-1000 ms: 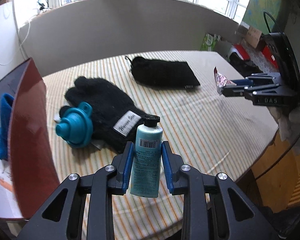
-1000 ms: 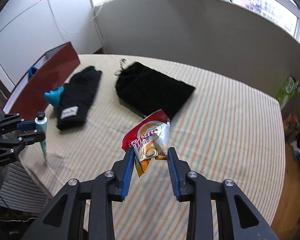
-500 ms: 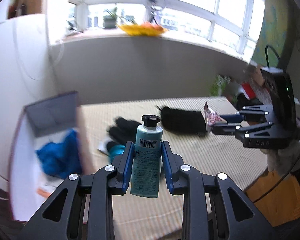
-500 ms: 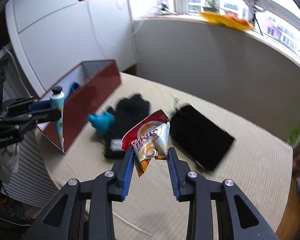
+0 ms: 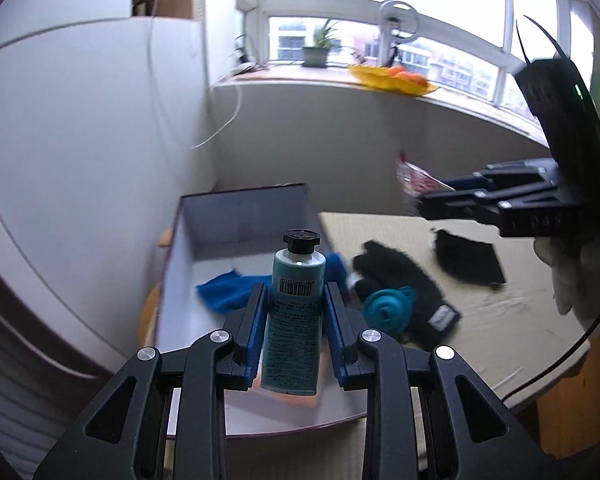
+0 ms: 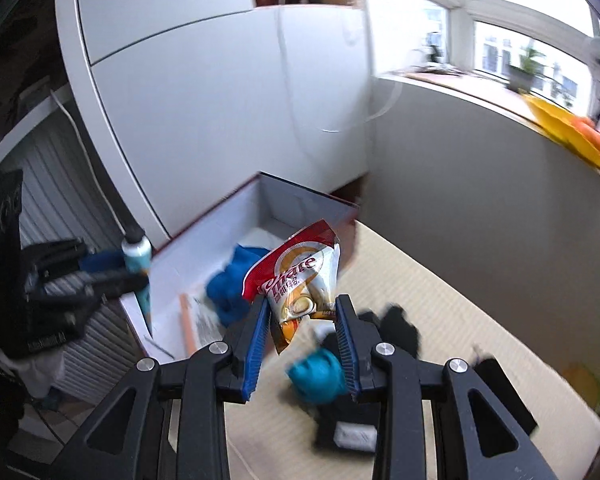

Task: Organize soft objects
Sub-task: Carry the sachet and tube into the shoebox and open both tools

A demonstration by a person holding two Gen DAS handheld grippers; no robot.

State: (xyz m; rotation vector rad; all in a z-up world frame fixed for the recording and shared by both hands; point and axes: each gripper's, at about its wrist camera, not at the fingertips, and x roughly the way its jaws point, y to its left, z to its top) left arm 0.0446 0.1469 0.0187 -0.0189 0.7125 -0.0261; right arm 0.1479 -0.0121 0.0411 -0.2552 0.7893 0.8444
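Note:
My left gripper (image 5: 296,308) is shut on a teal tube with a black cap (image 5: 294,312), held upright above the near end of an open red box (image 5: 188,264). My right gripper (image 6: 302,320) is shut on a red and white snack packet (image 6: 300,280), held in the air beside the box (image 6: 220,248). A blue cloth (image 5: 228,292) lies inside the box. A black glove (image 5: 404,280), a teal round object (image 5: 388,308) and a black pouch (image 5: 468,256) lie on the striped table (image 5: 500,320).
A white wall panel (image 6: 220,100) stands behind the box. A grey partition (image 5: 340,132) runs behind the table, with a yellow fruit bowl (image 5: 392,80) on the sill. The table edge is at the right (image 5: 560,376). Papers (image 6: 204,324) lie in the box.
Both grippers have swung left toward the box, each keeping its object. The box interior now shows in both views.

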